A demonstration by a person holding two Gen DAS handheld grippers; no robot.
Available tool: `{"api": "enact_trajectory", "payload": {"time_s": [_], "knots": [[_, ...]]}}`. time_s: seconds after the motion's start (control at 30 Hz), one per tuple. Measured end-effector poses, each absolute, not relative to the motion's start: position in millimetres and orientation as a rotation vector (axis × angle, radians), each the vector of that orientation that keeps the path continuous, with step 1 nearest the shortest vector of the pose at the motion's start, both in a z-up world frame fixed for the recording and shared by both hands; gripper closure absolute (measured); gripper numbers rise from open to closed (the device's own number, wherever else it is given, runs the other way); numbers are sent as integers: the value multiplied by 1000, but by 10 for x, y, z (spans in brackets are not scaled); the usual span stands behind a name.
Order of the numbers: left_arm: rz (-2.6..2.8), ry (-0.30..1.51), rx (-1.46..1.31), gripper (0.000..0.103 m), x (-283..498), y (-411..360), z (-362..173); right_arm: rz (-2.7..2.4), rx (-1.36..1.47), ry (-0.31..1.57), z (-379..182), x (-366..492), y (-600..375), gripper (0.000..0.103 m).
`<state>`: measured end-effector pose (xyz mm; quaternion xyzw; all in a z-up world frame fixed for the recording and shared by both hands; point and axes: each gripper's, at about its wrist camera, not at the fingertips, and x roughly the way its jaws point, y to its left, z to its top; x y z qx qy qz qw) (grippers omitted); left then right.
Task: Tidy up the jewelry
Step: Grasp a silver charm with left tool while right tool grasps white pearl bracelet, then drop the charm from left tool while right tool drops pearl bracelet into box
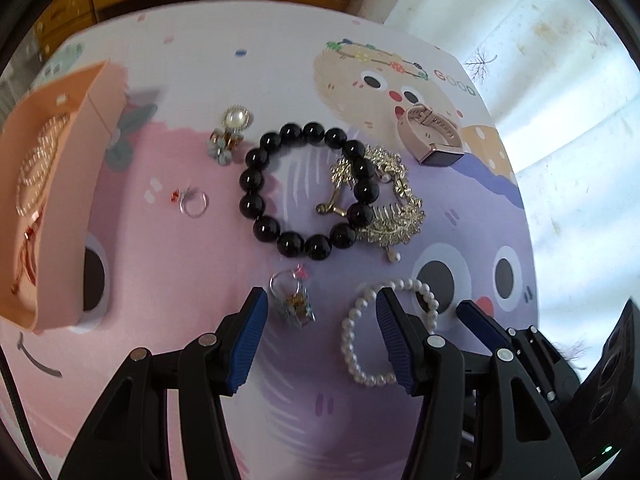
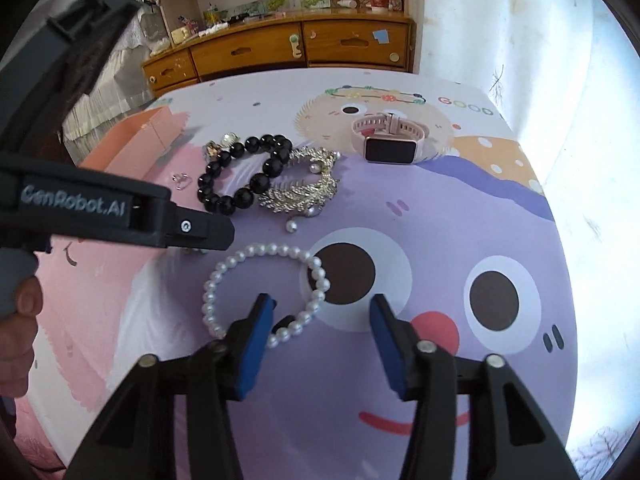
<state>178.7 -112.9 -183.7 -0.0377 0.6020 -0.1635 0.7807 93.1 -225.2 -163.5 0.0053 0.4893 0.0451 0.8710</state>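
step: I lower both onto the white pearl bead bracelet [image 2: 266,292] on the cartoon-print desk [image 2: 460,208] | left gripper [image 1: 320,336] apart, empty, beside it | right gripper [image 2: 322,340] apart, straddling its near arc | advice: pinch one strand squarely, lift slowly

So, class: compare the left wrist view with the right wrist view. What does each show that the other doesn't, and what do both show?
Only the left wrist view shows the inside of the peach box with chains in it, and the decorated ring between the open left gripper fingers.

Only the right wrist view shows the watch screen, the shelves above the drawers, and a hand holding the left gripper.

Both show the pearl bracelet, black bead bracelet, gold hair comb, pink watch and cartoon mat.
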Motion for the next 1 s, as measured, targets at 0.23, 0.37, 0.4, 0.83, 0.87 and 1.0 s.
{"api": "enact_trajectory", "payload": {"time_s": [0.23, 0.37, 0.4, 0.83, 0.87, 1.0], "knots": [[-343, 1299, 51, 60, 1720, -1282, -1896, 105, 2, 1020, -1639, 1013, -2316, 85], [-339, 1296, 32, 64, 1707, -1274, -1900, 124, 33, 1025, -1641, 1052, -2380, 96], [-350, 1295, 12, 71, 1705, -1264, -1900, 127, 31, 1023, -1643, 1053, -2379, 96], [-364, 1270, -76, 84, 1675, -1044, -1823, 102, 92, 981, -1485, 1055, -2448, 96], [-368, 1266, -78, 84, 1671, -1023, -1804, 102, 96, 972, -1454, 1051, -2447, 96], [-389, 1252, -93, 84, 1624, -921, -1720, 95, 114, 919, -1276, 1048, -2430, 96]]}}
